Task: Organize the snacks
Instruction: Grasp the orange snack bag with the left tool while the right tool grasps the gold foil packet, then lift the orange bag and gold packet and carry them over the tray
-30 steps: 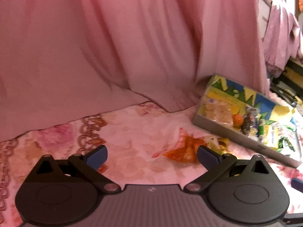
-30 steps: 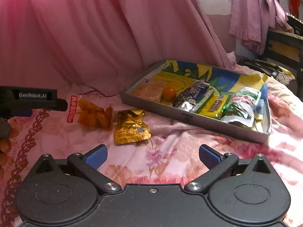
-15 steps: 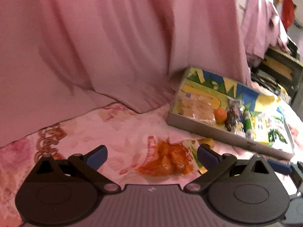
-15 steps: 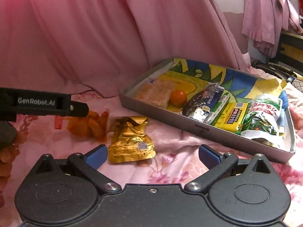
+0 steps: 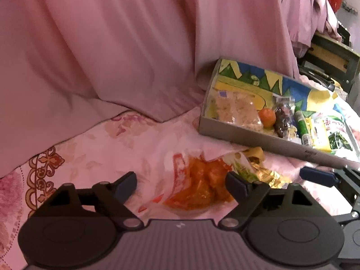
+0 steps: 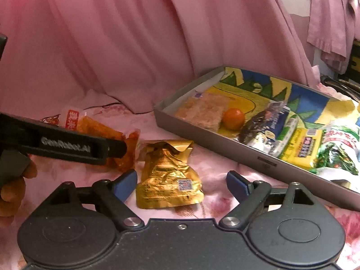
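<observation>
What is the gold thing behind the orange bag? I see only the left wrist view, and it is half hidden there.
Observer: A crumpled gold packet, flat on the bedspread.
Operator: Is the right gripper on it?
Observer: The packet lies between the fingers of the right gripper. The jaws are closing, but the pads do not seem to press it yet.
Operator: Does the packet touch the tray?
Observer: No. Pink bedspread shows between it and the near wall of the tray.
</observation>
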`<state>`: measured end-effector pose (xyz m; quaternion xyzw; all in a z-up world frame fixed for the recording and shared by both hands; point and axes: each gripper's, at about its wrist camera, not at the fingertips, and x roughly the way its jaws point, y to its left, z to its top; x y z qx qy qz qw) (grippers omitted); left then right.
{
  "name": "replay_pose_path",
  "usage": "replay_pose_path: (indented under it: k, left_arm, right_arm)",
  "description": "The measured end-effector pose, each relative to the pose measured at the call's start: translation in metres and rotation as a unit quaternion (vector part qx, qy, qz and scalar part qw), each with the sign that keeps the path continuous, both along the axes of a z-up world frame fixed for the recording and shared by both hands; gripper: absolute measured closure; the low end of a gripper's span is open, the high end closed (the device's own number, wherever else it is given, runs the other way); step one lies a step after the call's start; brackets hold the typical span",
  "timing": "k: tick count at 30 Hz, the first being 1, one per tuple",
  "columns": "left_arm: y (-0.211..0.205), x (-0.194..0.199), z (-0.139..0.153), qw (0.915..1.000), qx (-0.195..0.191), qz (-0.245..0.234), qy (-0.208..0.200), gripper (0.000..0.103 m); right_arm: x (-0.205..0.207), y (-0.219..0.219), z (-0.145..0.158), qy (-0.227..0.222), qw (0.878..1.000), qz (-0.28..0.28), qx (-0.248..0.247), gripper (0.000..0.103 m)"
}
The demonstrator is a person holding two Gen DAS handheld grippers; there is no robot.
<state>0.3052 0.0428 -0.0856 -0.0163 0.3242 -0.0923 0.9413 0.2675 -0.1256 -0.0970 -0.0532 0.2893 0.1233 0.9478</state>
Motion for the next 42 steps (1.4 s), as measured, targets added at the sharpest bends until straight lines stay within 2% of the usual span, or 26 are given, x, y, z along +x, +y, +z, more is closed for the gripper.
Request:
replay_pose_path:
  k: [7, 9, 11, 14, 20, 24, 34, 37, 42]
  left_arm:
    - [-0.003, 0.002, -0.001, 0.9997, -0.011, -0.019, 0.008, 0.026]
    - [-0.004, 0.002, -0.001, 0.9995, -0.017, -0.024, 0.009, 0.032]
    - [-0.005, 0.002, 0.000, 0.9989, -0.028, -0.033, 0.015, 0.045]
    - [-0.006, 0.002, 0.001, 0.9982, -0.035, -0.041, 0.026, 0.053]
    - [0.000, -0.002, 0.004, 0.9966, -0.060, -0.026, 0.050, 0.054]
    - [0.002, -0.009, 0.005, 0.9960, -0.063, -0.010, 0.062, 0.054]
    - [-0.001, -0.049, 0.013, 0.9949, -0.043, 0.006, 0.091, 0.055]
    - [-0.006, -0.059, 0.012, 0.9937, -0.033, 0.005, 0.107, 0.063]
    - [-0.018, -0.079, 0.010, 0.9932, -0.009, -0.004, 0.116, 0.063]
  right_arm:
    - [0.013, 0.006, -0.008, 0.006, 1.000, 0.003, -0.003, 0.016]
    - [0.015, 0.006, -0.008, 0.007, 1.000, 0.005, -0.004, 0.022]
    - [0.016, 0.007, -0.008, 0.009, 1.000, 0.012, -0.004, 0.030]
    - [0.015, 0.011, -0.008, 0.015, 1.000, 0.021, -0.013, 0.038]
    - [0.015, 0.007, -0.005, 0.038, 0.999, 0.014, 0.000, 0.039]
    - [0.008, 0.003, 0.000, 0.052, 0.999, 0.009, 0.004, 0.039]
    - [-0.029, -0.010, 0.011, 0.086, 0.996, 0.003, -0.011, 0.039]
    - [-0.045, -0.015, 0.014, 0.096, 0.995, -0.003, -0.010, 0.039]
    - [-0.073, -0.026, 0.017, 0.110, 0.994, -0.020, -0.006, 0.039]
